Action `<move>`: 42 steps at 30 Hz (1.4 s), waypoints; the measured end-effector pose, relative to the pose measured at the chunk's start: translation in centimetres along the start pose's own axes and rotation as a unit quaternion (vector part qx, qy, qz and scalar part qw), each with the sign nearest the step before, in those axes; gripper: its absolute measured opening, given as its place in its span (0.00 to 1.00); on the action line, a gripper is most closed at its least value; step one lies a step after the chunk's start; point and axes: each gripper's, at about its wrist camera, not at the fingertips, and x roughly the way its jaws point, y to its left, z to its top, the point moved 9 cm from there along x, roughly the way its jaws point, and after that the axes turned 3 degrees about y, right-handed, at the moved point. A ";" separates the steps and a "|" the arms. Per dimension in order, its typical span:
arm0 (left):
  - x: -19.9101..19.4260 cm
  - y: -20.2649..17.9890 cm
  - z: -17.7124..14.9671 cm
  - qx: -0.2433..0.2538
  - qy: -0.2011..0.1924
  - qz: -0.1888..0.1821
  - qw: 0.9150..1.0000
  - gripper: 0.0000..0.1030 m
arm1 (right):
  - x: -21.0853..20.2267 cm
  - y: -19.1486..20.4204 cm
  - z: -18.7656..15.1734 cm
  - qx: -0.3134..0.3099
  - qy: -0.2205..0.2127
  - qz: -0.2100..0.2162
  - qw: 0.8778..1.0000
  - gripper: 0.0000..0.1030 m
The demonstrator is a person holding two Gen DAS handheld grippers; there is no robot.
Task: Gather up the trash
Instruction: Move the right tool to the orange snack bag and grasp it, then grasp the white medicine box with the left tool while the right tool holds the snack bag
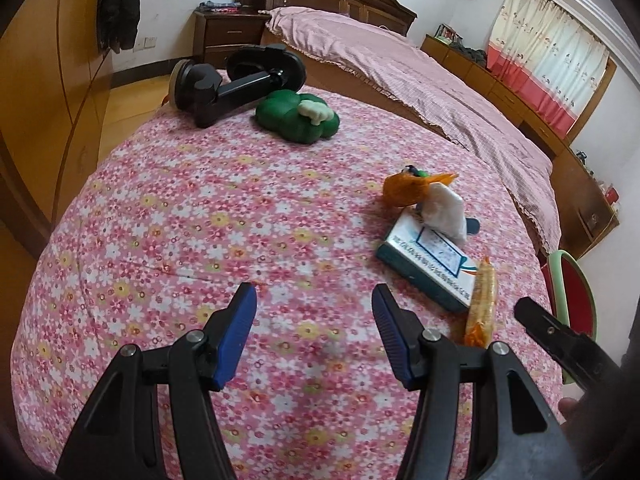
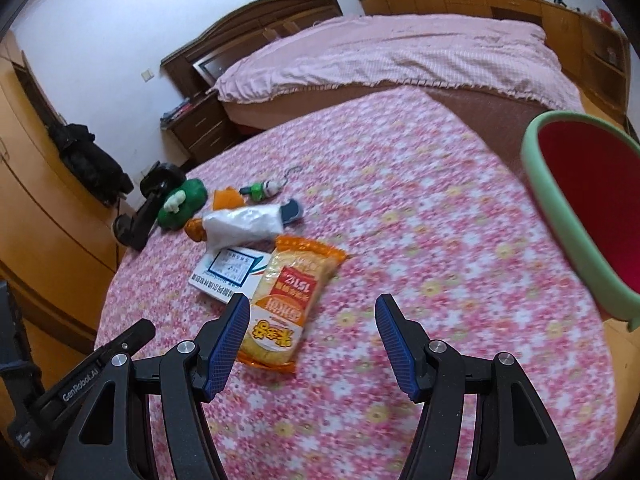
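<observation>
On a table with a pink flowered cloth lies a heap of litter: an orange snack packet, a white and teal box, a crumpled white wrapper and an orange scrap. The same snack packet and box show at the right of the left wrist view. My left gripper hovers open over bare cloth, left of the box. My right gripper is open too, low over the cloth, its left finger beside the packet's near end. A red bin with a green rim stands at the table's right edge.
A green plush toy and a black phone holder lie at the table's far left. A small keychain figure and a blue-grey object sit behind the litter. Beyond are a bed with a pink cover, a nightstand and wooden cabinets.
</observation>
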 end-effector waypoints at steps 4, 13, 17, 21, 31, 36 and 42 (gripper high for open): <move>0.5 0.4 0.0 -0.005 0.005 -0.003 1.000 0.58 | 1.4 1.1 -0.4 -0.003 0.015 0.007 1.000 0.65; 1.2 0.7 0.0 -0.010 0.010 -0.008 1.000 0.58 | 3.3 2.0 -0.5 -0.001 0.030 0.015 0.999 0.65; 1.4 0.8 -0.1 -0.012 0.012 -0.009 1.000 0.58 | 3.9 2.0 -0.8 0.003 0.037 0.025 0.999 0.64; 1.4 0.8 -0.3 -0.013 0.014 -0.010 1.000 0.58 | 4.1 1.9 -0.9 -0.007 0.037 0.021 0.999 0.42; 1.4 -2.3 -0.4 0.013 0.021 -0.027 0.999 0.58 | 1.5 -0.7 -0.5 -0.001 0.011 0.017 1.000 0.40; 1.5 -4.9 -0.8 0.034 0.030 -0.044 0.998 0.58 | -0.6 -3.0 -0.1 0.010 -0.011 0.007 1.000 0.41; 1.6 -9.1 -0.4 0.070 0.030 -0.058 0.995 0.58 | -2.6 -5.0 0.4 0.018 -0.036 -0.006 0.999 0.41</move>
